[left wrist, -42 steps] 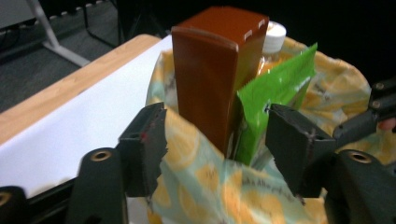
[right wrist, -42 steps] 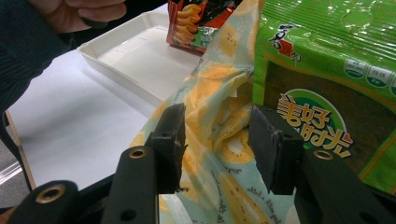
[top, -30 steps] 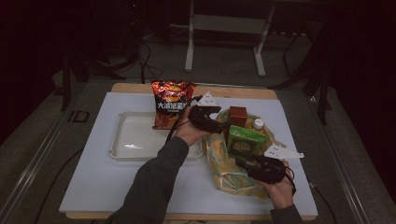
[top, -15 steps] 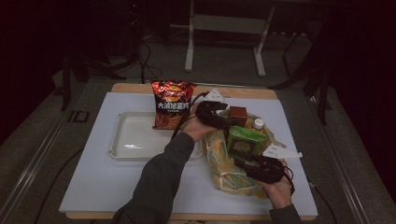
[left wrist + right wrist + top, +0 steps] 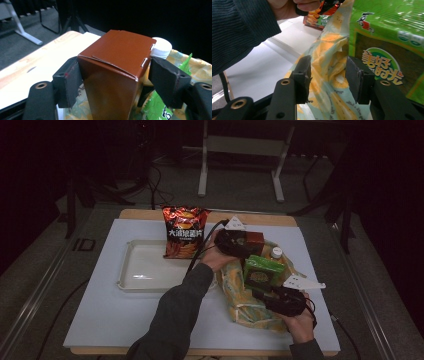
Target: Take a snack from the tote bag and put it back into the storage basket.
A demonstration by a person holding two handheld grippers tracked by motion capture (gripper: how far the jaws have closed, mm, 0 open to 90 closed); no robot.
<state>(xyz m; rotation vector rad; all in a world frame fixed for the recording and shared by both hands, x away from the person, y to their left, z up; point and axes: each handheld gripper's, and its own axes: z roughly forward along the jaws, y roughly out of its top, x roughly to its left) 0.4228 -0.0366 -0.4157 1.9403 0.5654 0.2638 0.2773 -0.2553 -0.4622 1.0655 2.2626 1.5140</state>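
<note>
Brown carton (image 5: 117,75) sits between our left gripper's (image 5: 115,82) jaws, left pad touching; our right gripper (image 5: 328,77) gapes around the yellow bag (image 5: 329,82).

A plain brown carton (image 5: 117,72) stands by a white cap (image 5: 162,47), a green packet (image 5: 387,42), a yellow-and-pale-green fruit-printed bag (image 5: 329,82) and a red-orange crisp packet (image 5: 183,231).

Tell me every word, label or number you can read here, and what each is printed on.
"大波浪薯片", roughly, in white on the red chip bag; its smaller print is blurred.
"美好时光", as far as it reads, on the green packet; its logo and small labels are too blurred.
"ID" on the floor marking.
The brown box shows no text.
</note>
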